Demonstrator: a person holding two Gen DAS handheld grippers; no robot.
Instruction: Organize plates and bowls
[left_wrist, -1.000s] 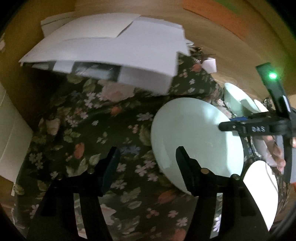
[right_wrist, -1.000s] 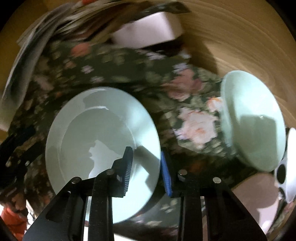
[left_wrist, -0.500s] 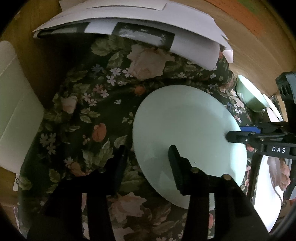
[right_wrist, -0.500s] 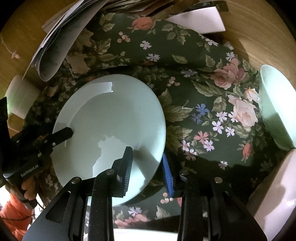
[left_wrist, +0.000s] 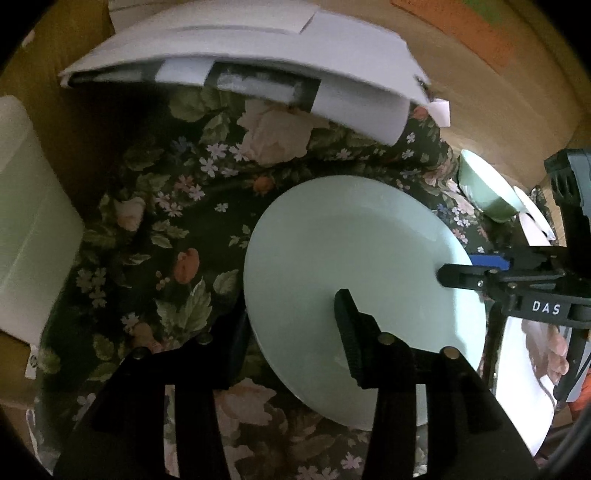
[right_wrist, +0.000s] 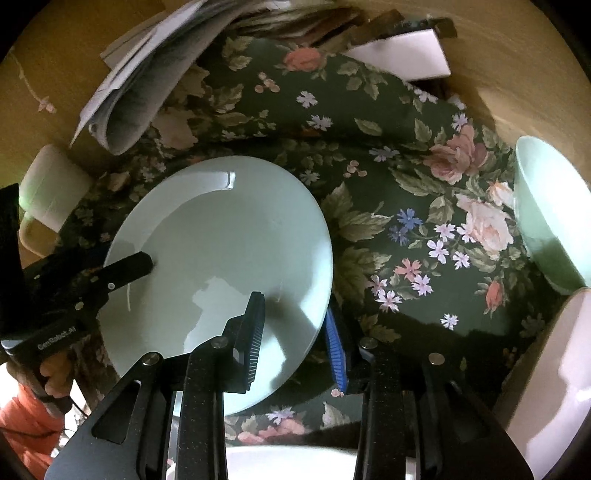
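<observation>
Two grippers straddle one pale green plate (left_wrist: 354, 273) on the floral cloth (left_wrist: 177, 229).
Left gripper (left_wrist: 291, 325) and right gripper (right_wrist: 295, 325) each stand partly closed across opposite rims; whether the pads bite is unclear. Next likely calls for a level lift toward the bowl (right_wrist: 550, 214).

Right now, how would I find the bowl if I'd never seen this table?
Find the dark flowery cloth spread over the wooden table. A flat pale green plate sits in the middle of it. Look past the pink roses to the cloth's far right edge: the bowl is there, also pale green, but deep with tall sides, not flat.
</observation>
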